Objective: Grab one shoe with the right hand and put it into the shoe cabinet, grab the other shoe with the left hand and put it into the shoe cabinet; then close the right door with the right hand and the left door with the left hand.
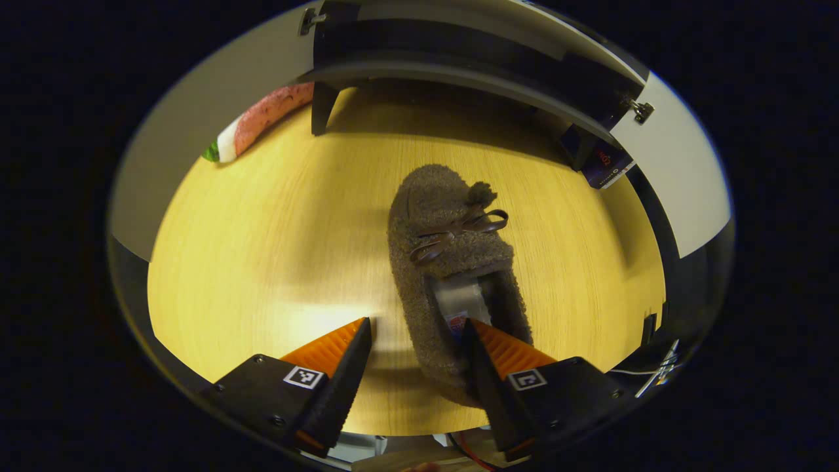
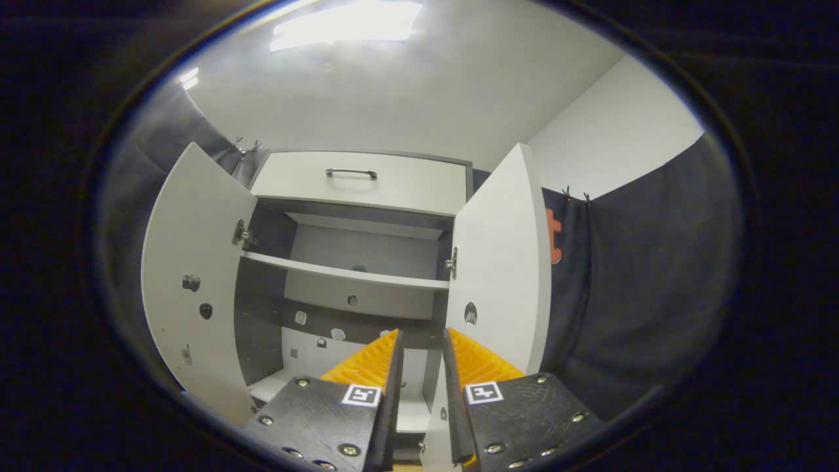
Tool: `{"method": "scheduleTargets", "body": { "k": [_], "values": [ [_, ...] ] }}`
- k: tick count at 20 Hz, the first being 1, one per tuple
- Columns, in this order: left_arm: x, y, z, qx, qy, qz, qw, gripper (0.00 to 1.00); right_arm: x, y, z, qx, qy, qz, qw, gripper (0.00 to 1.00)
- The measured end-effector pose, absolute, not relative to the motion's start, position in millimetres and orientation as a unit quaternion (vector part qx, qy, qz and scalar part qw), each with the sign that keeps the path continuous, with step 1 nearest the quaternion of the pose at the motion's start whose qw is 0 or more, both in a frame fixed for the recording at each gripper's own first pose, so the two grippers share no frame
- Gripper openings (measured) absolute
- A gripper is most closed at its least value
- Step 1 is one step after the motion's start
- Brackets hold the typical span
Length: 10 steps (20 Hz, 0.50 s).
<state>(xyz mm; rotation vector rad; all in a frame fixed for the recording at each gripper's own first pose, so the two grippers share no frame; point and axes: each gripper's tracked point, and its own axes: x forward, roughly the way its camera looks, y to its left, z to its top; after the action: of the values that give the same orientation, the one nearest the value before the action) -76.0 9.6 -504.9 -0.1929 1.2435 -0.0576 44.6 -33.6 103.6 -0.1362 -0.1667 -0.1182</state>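
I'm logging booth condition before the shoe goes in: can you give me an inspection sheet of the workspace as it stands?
Surface: wooden floor, bare around the shoe.
Job's things: fuzzy brown slipper with bow, lying on the floor; shoe cabinet with left door and right door both open, shelf bare.
Clutter: pink-and-white object by the cabinet's foot; dark box near the other side.
Grippers: left tongs open, straddling the slipper's heel side; right tongs narrowly apart, holding nothing, facing the cabinet.
Cables: white wires at the floor's edge.
Surroundings: dark cloth wall, white ceiling.
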Motion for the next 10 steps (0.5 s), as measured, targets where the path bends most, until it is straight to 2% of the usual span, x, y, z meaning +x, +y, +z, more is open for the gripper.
{"method": "scheduleTargets", "body": {
  "k": [1, 3, 4, 7, 8, 10],
  "values": [
    [-75.2, 6.8, -510.5, -0.103, 0.585, -0.024, 0.804, 0.88, 44.1, -36.4, 103.2, -0.069, -0.083, -0.062, 0.992, 0.32],
    [-75.0, -2.1, -508.7, -0.129, 0.592, -0.023, 0.795, 0.67, 41.1, -40.1, 102.3, -0.071, -0.081, -0.068, 0.992, 0.29],
    [-74.7, -1.8, -509.0, -0.131, 0.598, -0.020, 0.790, 0.45, 40.2, -40.9, 102.8, -0.073, -0.082, -0.070, 0.991, 0.32],
    [-70.2, 11.7, -507.3, -0.138, 0.603, 0.019, 0.786, 0.17, 39.1, -43.6, 103.4, -0.081, -0.087, -0.077, 0.990, 0.32],
    [-67.3, 17.1, -507.1, -0.129, 0.602, 0.021, 0.788, 0.02, 38.4, -44.1, 103.7, -0.082, -0.088, -0.078, 0.990, 0.32],
    [-64.5, 22.5, -501.3, -0.111, 0.600, 0.009, 0.792, 0.01, 39.5, -44.1, 104.2, -0.081, -0.090, -0.079, 0.989, 0.33]
  ]
}}
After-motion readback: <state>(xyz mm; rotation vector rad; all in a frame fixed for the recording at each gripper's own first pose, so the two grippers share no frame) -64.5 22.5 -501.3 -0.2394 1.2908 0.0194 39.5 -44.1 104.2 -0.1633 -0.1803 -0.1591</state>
